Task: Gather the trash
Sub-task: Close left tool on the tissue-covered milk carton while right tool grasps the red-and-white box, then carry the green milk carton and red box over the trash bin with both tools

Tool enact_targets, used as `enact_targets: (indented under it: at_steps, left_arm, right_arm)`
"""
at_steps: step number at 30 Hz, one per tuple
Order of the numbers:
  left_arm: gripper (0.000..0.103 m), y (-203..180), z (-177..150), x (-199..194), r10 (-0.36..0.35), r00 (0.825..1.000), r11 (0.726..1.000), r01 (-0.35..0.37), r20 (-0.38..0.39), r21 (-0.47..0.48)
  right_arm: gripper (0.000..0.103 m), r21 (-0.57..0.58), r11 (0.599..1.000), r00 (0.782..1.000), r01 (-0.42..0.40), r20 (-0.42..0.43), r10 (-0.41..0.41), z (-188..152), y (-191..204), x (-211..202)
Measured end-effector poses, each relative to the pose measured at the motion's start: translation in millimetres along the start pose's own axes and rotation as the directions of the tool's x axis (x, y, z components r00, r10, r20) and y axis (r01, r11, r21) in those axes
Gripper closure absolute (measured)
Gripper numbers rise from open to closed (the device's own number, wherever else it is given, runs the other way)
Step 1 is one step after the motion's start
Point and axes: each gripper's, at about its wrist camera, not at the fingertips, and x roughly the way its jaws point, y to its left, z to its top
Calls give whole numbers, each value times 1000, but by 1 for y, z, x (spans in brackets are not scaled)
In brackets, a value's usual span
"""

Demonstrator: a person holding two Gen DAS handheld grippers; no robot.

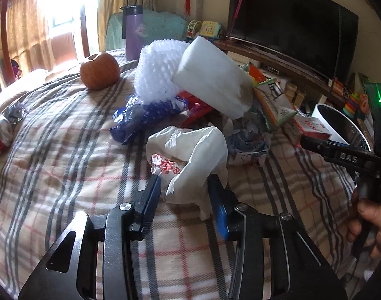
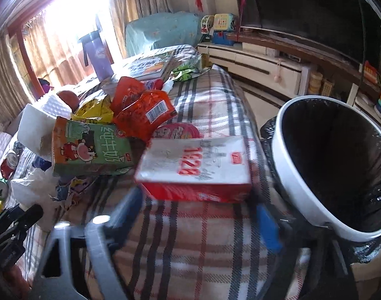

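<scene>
Trash lay heaped on a plaid blanket, soft and quilted, striped grey and red on cream. Nearest the left gripper sat a crumpled white plastic bag, thin and creased, red print on one fold; its lower edge fell between the two blue-padded fingers, which stood apart on either side of it, not closed on it. Behind the bag: a blue printed wrapper, a white foam net sleeve with knobbly mesh, a smooth white foam block tilted against it, and wadded paper.

From the right wrist view, a flat red-and-white carton lay just ahead of the right gripper, its fingers spread wide and motion-blurred, nothing between them. Left of it a green milk carton, dented; glossy orange wrappers above. White round trash bin with black liner stood beside the blanket's edge, near the right finger.

In the left view the right gripper reached in from the right, held low, a hand wrapped round its handle. Further back: an orange round fruit and a purple bottle, upright.
</scene>
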Motion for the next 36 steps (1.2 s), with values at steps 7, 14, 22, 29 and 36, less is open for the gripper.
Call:
enact_targets:
  at_steps: [7, 14, 22, 29, 36]
  left_arm:
    - [75, -12, 0, -15, -25, 999, 999, 23, 40, 38]
    - [76, -9, 2, -18, -46, 998, 998, 45, 42, 40]
    - [76, -6, 12, -30, -49, 996, 998, 47, 79, 37]
    - [76, -7, 17, -38, -58, 993, 998, 55, 99, 28]
    - [76, -19, 21, -43, -103, 989, 994, 98, 106, 50]
  right_arm:
    - [60, 73, 996, 998, -55, -9, 56, -6, -15, -4]
    - [18, -51, 991, 992, -121, 20, 122, 11, -10, -14]
    - [12, -329, 931, 987, -160, -54, 150, 46, 4, 18]
    - [17, -315, 905, 958, -285, -123, 259, 46, 10, 29]
    - [41, -257, 941, 976, -218, -74, 206, 22, -3, 11]
